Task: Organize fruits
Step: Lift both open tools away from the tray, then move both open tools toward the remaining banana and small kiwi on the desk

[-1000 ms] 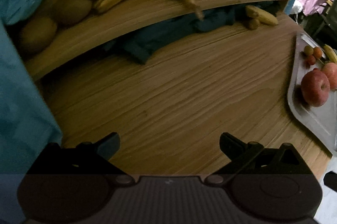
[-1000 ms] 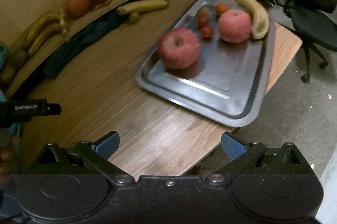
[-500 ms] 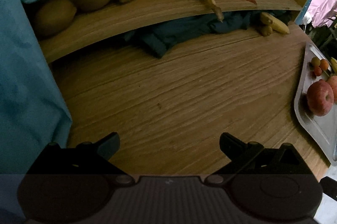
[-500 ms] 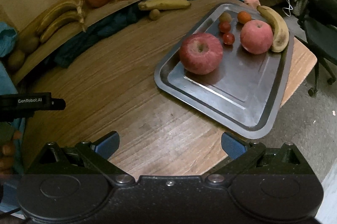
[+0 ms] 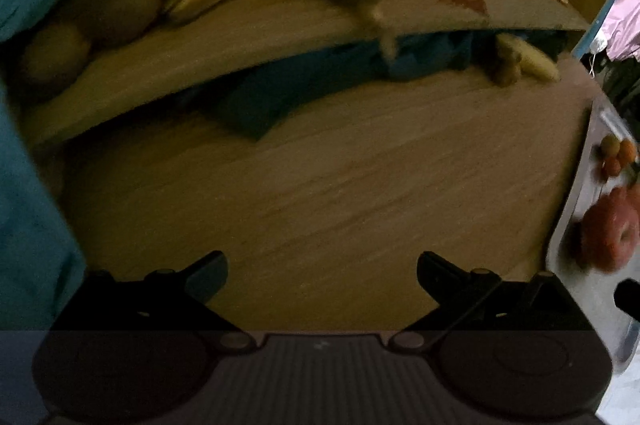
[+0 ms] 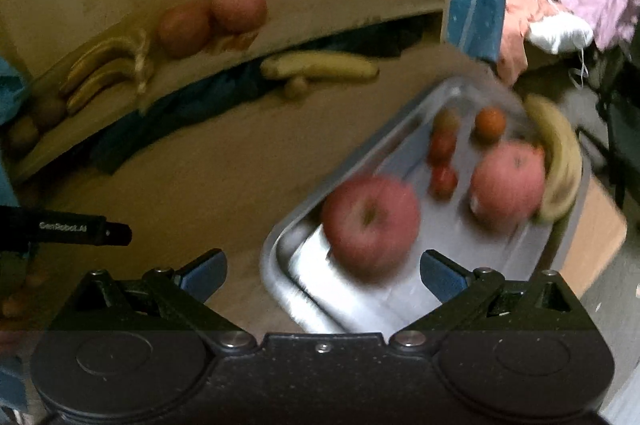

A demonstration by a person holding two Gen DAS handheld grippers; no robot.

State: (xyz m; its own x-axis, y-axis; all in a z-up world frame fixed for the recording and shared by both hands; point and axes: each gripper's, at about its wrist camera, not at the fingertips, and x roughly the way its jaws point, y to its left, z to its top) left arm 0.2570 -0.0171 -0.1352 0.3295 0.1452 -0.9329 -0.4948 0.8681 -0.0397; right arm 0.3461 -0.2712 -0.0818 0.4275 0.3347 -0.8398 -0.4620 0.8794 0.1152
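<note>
- Right gripper is spread wide and empty, poised over the near apple at the tray's near-left corner.
- Step, likely: reaching; next, straddle the apple and close.
- Left gripper, wide and empty, hangs above the desk.
- Blur smears the shelf fruit.

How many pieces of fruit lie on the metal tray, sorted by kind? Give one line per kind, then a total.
On the metal tray, seen from the right wrist view:
Red apples: 2
Bananas: 1
Small round fruits, too blurred to name (reddish, orange, greenish): 4
Total: 7
</note>
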